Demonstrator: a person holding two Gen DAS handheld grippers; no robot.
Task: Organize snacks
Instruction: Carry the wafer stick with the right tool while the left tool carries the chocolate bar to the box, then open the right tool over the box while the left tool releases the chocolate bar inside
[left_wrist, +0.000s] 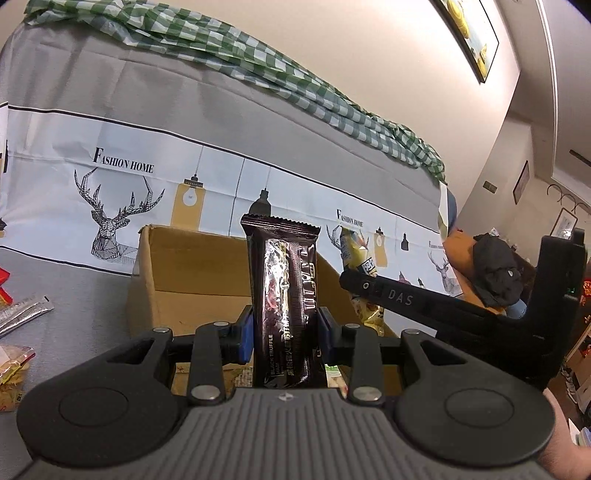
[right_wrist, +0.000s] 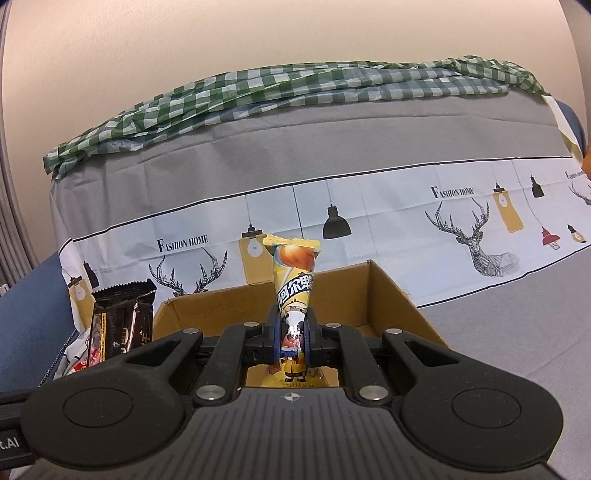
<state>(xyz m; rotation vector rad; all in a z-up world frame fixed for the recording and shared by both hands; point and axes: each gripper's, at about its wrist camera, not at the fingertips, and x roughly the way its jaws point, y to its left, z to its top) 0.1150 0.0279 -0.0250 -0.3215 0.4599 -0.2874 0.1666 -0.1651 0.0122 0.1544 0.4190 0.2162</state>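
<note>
We are holding the left gripper (left_wrist: 285, 334) tilted slightly downward, its blue pads pinching a dark brown foil snack packet (left_wrist: 283, 295) upright over the open brown cardboard box (left_wrist: 192, 273); its wrapper is reading "BLACK TRUFFLE HAM". To the right, we are holding the right gripper (right_wrist: 293, 341) at a similar downward tilt above the same cardboard box (right_wrist: 388, 295), its jaws squeezing a yellow cone-shaped snack wrapper (right_wrist: 295, 284) printed with Chinese characters. Behind, the grey and white printed cloth (right_wrist: 332, 206) is showing "FASHION HOME" beside deer drawings.
</note>
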